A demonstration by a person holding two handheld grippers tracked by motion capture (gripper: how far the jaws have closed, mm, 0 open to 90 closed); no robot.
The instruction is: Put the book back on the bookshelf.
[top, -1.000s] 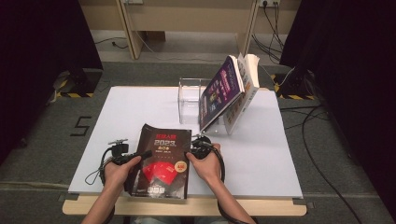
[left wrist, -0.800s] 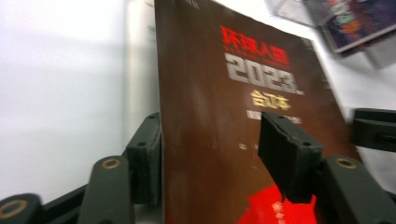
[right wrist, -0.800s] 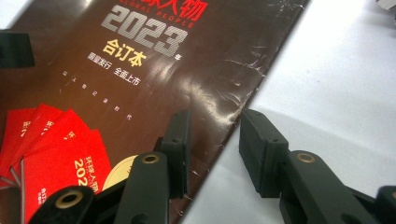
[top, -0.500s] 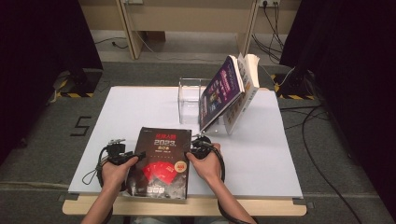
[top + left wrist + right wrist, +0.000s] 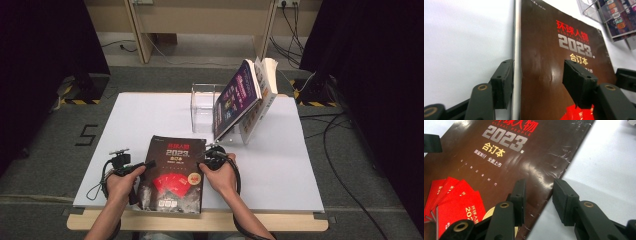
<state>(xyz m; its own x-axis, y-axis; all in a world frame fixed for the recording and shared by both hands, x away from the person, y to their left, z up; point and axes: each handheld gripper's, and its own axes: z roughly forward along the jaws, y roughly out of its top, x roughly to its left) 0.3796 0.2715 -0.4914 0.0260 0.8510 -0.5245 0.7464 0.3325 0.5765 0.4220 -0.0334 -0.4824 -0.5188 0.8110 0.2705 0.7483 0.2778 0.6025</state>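
- Dark brown book (image 5: 172,172): lies flat at the near edge of the white tabletop (image 5: 150,115), cover up, with red and silver lettering, "2023" and a fan of red cards printed on it. It sits between the person's two hands.
- Left gripper (image 5: 131,167): at the book's left edge. In the left gripper view its jaws straddle that edge, one jaw outside on the tabletop against the silver spine, the other over the cover. The jaws have just been opening and then easing in a little, with the book's edge between them; they stand fairly wide and do not clamp it.
- Right gripper (image 5: 212,156): at the book's right edge. In the right gripper view its jaws stand partly apart across that edge, one over the cover, one over the bare tabletop; no squeeze on the book is to be seen.
- Clear acrylic stand (image 5: 202,107): at the far middle of the tabletop, well apart from the brown book.
- Two more books (image 5: 242,102): leaning tilted against the stand's right side, the front one with a purple cover.
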